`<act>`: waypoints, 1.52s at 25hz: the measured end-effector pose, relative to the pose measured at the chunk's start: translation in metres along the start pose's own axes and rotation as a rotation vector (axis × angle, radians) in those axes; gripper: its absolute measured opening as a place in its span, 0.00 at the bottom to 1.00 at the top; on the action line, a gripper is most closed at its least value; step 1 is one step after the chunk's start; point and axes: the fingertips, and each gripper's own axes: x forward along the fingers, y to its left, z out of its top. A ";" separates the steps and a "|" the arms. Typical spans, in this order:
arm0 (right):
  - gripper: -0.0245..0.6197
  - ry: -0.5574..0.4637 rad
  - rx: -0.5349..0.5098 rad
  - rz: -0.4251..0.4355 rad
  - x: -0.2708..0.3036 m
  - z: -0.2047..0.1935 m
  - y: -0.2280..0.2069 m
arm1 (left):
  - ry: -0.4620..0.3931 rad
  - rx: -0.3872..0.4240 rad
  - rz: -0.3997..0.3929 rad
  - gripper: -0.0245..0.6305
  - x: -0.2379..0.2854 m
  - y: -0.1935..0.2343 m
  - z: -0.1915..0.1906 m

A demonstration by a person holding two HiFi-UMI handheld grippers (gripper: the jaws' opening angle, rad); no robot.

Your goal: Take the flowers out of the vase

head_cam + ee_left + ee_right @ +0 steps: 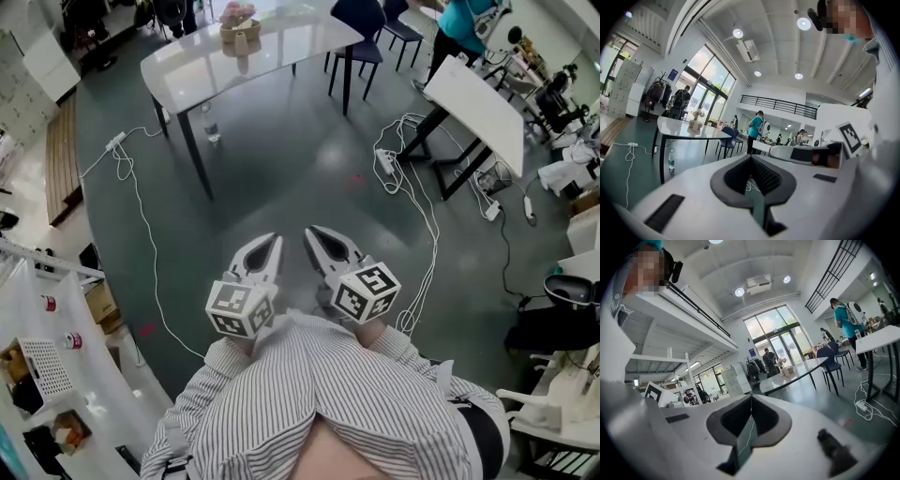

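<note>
Head view: grey floor (281, 169), white table (300, 37) with vase (241, 31); left gripper (271, 240), right gripper (315, 233) clenched.

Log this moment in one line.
left gripper: shut, empty | right gripper: shut, empty | flowers: in vase on far table | task: not started

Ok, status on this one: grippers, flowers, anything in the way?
Left hand-held gripper shut, empty; right hand-held gripper shut, empty. Flowers in vase on far table, untouched. Cables on floor either side.
</note>
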 end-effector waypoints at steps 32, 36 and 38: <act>0.06 0.005 0.030 0.035 0.123 0.033 -0.092 | 0.042 0.043 0.016 0.06 0.124 0.094 0.036; 0.06 -0.024 0.020 0.012 0.175 0.062 -0.111 | 0.019 0.068 0.006 0.06 0.156 0.142 0.074; 0.06 -0.036 0.017 -0.009 0.197 0.074 -0.122 | 0.014 0.081 -0.011 0.06 0.171 0.159 0.090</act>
